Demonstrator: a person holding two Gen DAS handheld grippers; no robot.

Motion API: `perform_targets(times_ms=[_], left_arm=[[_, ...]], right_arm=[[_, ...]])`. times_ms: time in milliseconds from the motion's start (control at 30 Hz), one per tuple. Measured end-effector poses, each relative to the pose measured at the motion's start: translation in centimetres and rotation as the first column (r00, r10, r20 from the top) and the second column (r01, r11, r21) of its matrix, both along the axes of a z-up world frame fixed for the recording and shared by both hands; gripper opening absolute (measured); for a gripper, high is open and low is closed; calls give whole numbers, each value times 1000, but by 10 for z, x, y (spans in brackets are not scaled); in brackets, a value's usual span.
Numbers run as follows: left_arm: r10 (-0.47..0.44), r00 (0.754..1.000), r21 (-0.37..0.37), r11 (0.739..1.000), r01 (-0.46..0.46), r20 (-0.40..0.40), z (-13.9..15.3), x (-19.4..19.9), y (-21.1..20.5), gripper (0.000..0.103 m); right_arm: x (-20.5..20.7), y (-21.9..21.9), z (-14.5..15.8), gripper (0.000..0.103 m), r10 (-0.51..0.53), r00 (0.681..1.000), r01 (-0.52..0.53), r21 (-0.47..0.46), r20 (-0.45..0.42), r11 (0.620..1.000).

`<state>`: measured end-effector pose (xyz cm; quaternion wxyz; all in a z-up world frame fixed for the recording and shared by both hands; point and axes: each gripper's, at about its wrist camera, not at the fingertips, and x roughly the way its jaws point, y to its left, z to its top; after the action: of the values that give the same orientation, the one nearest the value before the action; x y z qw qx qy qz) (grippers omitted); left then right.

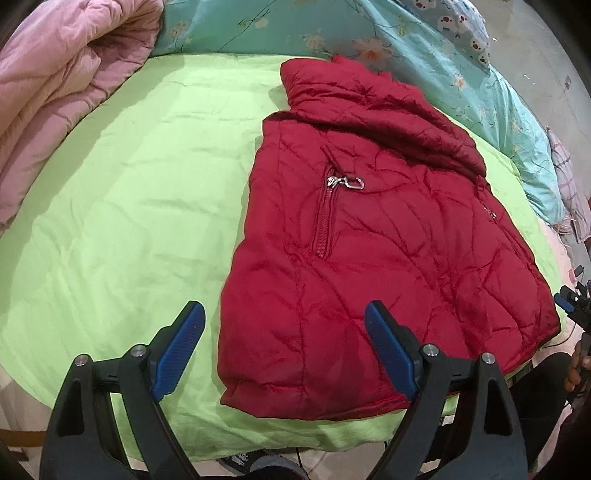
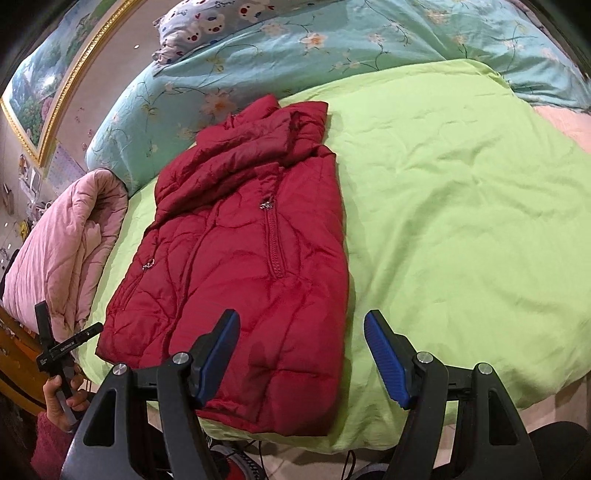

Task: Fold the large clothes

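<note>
Bed cover: the wrinkled lime-green sheet (image 1: pixel 110 206) spreads under everything I am working on.
Bedding around it: a teal floral duvet (image 1: pixel 424 48) lies along the far edge, a folded pink quilted comforter (image 1: pixel 55 96) bunches at one side, and a bear-print pillow (image 2: pixel 207 26) sits on the duvet.
Garment: the dark red quilted puffer jacket (image 1: pixel 369 229) lies flat on the green sheet, folded narrow, collar toward the duvet, hem toward me.
Pocket: its zipped chest pocket (image 1: pixel 325 218) faces up, zipper closed, contents unseen.
Zipper pull: a silver metal pull (image 1: pixel 345 181) rests at the pocket's top.
My left gripper (image 1: pixel 284 350): jaws spread wide, holding nothing, over the hem's near corner.
My right gripper (image 2: pixel 301 354): jaws wide apart, empty, over the hem's other edge.
</note>
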<state>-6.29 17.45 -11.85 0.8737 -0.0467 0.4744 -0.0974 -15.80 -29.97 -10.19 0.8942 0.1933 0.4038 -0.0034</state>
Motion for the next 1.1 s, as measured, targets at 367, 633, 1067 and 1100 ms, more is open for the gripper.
perform_targets(times_ms=[367, 633, 1067, 1100], left_arm=[[-15, 998, -22, 1000, 13, -63, -17, 3, -2, 89], [-16, 993, -64, 998, 9, -118, -27, 5, 1, 89], [-100, 978, -122, 989, 78, -181, -39, 6, -12, 64], [-105, 979, -133, 988, 82, -177, -38, 6, -12, 49]], right_arm=[[10, -7, -22, 72, -13, 999, 15, 52, -53, 999], [11, -2, -31, 72, 27, 997, -19, 102, -73, 995], [16, 6, -49, 42, 88, 990, -62, 216, -113, 975], [16, 7, -48, 40, 95, 989, -69, 209, -114, 975]])
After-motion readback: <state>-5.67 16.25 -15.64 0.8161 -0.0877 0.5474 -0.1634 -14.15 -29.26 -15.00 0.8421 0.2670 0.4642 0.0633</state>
